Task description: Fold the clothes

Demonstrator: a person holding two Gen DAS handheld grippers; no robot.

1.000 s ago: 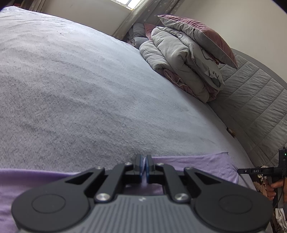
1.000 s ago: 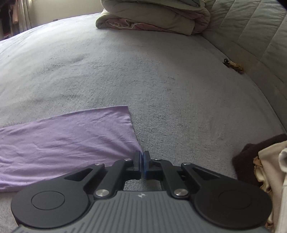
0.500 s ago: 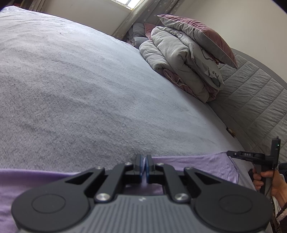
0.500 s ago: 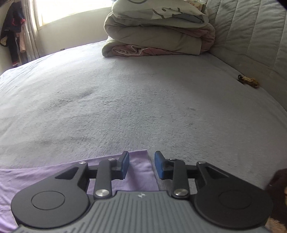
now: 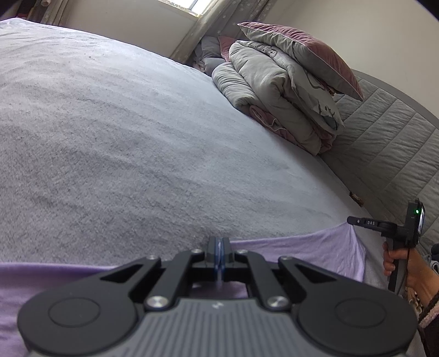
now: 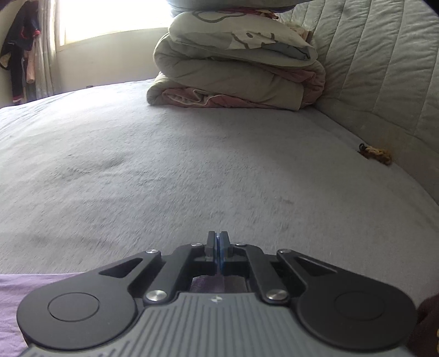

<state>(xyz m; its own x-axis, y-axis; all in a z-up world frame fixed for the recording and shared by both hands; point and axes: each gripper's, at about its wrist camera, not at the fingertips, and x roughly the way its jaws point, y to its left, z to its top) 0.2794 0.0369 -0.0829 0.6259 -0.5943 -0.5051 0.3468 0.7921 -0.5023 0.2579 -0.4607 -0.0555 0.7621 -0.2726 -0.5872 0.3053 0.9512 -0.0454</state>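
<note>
place: home bedroom | signs: bed [image 5: 153,131], folded duvet [image 5: 277,90], pillow [image 5: 304,52]

Grey fleece bed cover [image 5: 137,131] spread wide, faintly rumpled. At the far end a folded grey-and-mauve duvet [image 5: 277,96], stacked against the quilted grey headboard [image 5: 384,142], topped by a mauve velvet pillow [image 5: 304,52]. Small braided brown cord [image 6: 376,152] at the headboard's foot. Hanging clothes [image 6: 19,52] beside the bright window [image 6: 109,16].

A grey bed [image 5: 137,131] carries a lilac cloth [image 5: 301,252] at its near edge, well apart from folded duvets [image 5: 277,93] against the headboard.
</note>
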